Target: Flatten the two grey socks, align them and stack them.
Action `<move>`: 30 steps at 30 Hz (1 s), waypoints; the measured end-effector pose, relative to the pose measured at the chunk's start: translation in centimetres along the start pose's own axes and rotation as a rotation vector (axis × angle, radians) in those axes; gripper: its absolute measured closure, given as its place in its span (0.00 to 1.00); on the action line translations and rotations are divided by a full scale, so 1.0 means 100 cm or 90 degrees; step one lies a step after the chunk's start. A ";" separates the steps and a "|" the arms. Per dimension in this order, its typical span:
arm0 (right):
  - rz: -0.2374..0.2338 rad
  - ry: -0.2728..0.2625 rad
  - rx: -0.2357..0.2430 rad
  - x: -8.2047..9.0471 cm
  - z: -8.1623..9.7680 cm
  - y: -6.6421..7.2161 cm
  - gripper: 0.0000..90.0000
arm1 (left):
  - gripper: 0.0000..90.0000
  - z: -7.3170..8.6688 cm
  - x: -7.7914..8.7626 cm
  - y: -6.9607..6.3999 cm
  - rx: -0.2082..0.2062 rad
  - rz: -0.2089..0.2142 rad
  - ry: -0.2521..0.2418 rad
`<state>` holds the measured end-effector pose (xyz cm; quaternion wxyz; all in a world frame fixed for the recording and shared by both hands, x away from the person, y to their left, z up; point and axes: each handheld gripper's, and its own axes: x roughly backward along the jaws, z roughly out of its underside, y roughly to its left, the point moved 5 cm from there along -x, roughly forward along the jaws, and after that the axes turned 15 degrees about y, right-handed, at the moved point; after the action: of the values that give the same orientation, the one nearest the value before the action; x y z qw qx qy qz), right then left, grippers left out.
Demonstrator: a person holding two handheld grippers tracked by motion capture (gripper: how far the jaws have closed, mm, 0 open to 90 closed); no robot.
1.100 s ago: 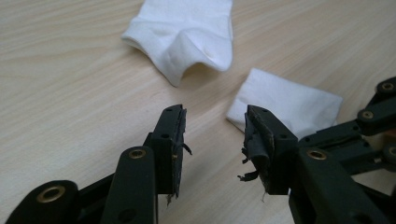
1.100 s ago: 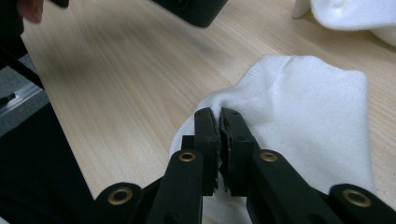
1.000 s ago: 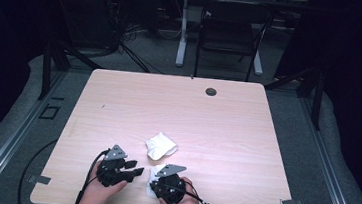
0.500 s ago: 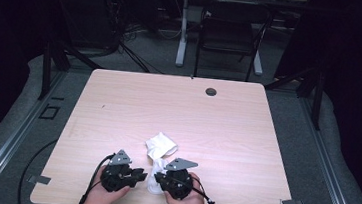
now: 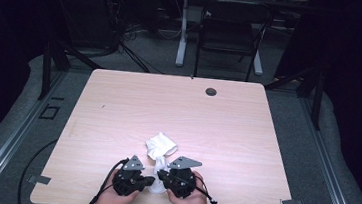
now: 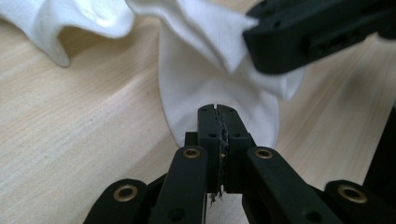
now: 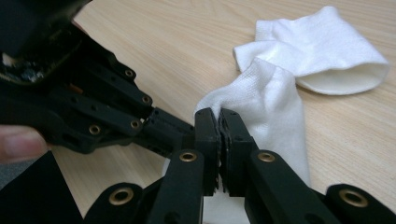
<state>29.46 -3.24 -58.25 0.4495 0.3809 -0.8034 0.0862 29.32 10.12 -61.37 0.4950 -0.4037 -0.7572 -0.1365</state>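
Note:
A white sock (image 5: pixel 160 148) lies crumpled near the front middle of the wooden table (image 5: pixel 237 122), its open cuff toward the far side. Its near end is drawn out thin toward both grippers. My left gripper (image 5: pixel 149 182) and right gripper (image 5: pixel 161 174) meet tip to tip at that end, each held in a hand. In the left gripper view the jaws (image 6: pixel 218 109) are pressed shut at the sock (image 6: pixel 201 79) edge, and the right gripper (image 6: pixel 303 32) pinches the fabric above. In the right gripper view the shut gripper (image 7: pixel 219 114) bites the sock (image 7: pixel 280 93), with the left gripper (image 7: pixel 182 128) alongside.
A dark round grommet (image 5: pixel 211 91) sits near the table's far edge. Metal clips (image 5: pixel 290 203) mark the front corners. A black chair (image 5: pixel 230 36) and a desk leg stand on the floor beyond the table. Cables trail from both grippers off the front edge.
Both grippers came together at the sock's near end and shut on it. That end has been pulled toward the front edge, so the sock is stretched out longer.

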 end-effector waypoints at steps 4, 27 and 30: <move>0.006 -0.004 -0.005 0.004 0.000 -0.003 0.97 | 1.00 0.001 0.001 0.002 0.000 -0.001 0.002; 0.061 -0.013 -0.064 0.042 0.016 -0.040 0.97 | 1.00 0.010 0.014 0.022 -0.001 -0.023 0.030; 0.065 -0.001 -0.075 0.044 0.022 -0.045 0.97 | 0.99 0.010 0.015 0.025 0.003 -0.026 0.028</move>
<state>29.78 -9.73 -57.00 0.4653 0.3125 -0.8259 0.0612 30.24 12.99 -61.07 0.5093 -0.3841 -0.7546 -0.1539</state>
